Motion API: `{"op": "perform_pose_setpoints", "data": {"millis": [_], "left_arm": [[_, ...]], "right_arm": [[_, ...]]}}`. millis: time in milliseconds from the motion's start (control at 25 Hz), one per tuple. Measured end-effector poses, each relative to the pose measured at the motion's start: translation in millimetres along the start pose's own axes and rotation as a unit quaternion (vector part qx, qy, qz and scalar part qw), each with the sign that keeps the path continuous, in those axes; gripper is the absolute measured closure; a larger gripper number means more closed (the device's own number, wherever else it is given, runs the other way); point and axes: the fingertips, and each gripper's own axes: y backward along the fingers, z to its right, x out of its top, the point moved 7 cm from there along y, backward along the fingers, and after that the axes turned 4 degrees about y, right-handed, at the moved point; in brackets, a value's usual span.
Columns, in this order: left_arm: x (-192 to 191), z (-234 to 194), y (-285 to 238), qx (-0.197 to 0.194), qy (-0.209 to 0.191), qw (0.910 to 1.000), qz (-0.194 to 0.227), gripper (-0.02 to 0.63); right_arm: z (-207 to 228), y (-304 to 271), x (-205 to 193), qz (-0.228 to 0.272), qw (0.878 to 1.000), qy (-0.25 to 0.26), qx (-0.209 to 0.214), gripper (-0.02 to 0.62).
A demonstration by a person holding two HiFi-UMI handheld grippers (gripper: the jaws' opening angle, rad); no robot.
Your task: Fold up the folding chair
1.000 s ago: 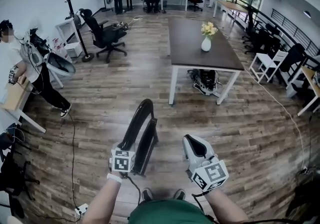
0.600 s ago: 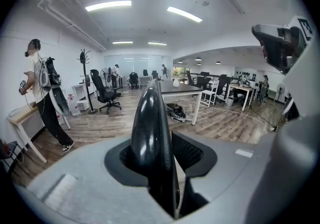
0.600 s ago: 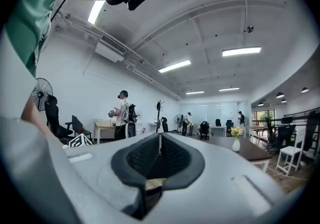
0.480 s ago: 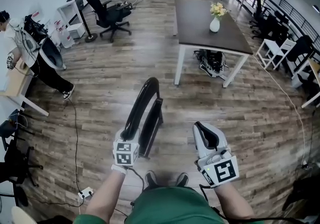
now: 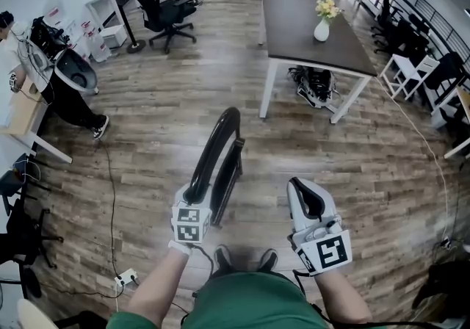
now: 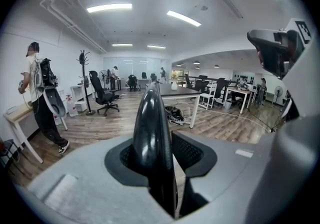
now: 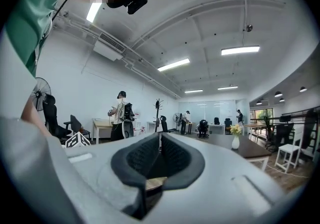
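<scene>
The black folding chair stands folded flat and upright on the wood floor in front of the person's feet. In the head view my left gripper is shut on the curved top rim of the chair. The left gripper view shows that glossy black chair rim running up between the jaws, with the pads against it. My right gripper hangs in the air to the right of the chair, apart from it. It is shut, the right gripper view showing its pads together with nothing between them.
A dark table with a vase of flowers stands ahead, a bag beneath it. A black office chair is at the back left. A person stands at the left by a desk. A cable runs to a power strip.
The head view has tipped downward, so the room slid up in the picture. My left gripper has kept its hold on the chair's rim. The right gripper has barely shifted.
</scene>
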Motion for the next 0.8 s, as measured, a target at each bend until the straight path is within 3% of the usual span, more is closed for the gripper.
{"op": "perform_pose_setpoints", "data": {"millis": [800], "left_arm": [[-1.9,2.5,0.4,-0.002,0.005,1.0,-0.002,0.453]], "right_arm": [[8.0,-6.6,-1.7,0.001,1.0,-0.006,-0.006,0.583]]}}
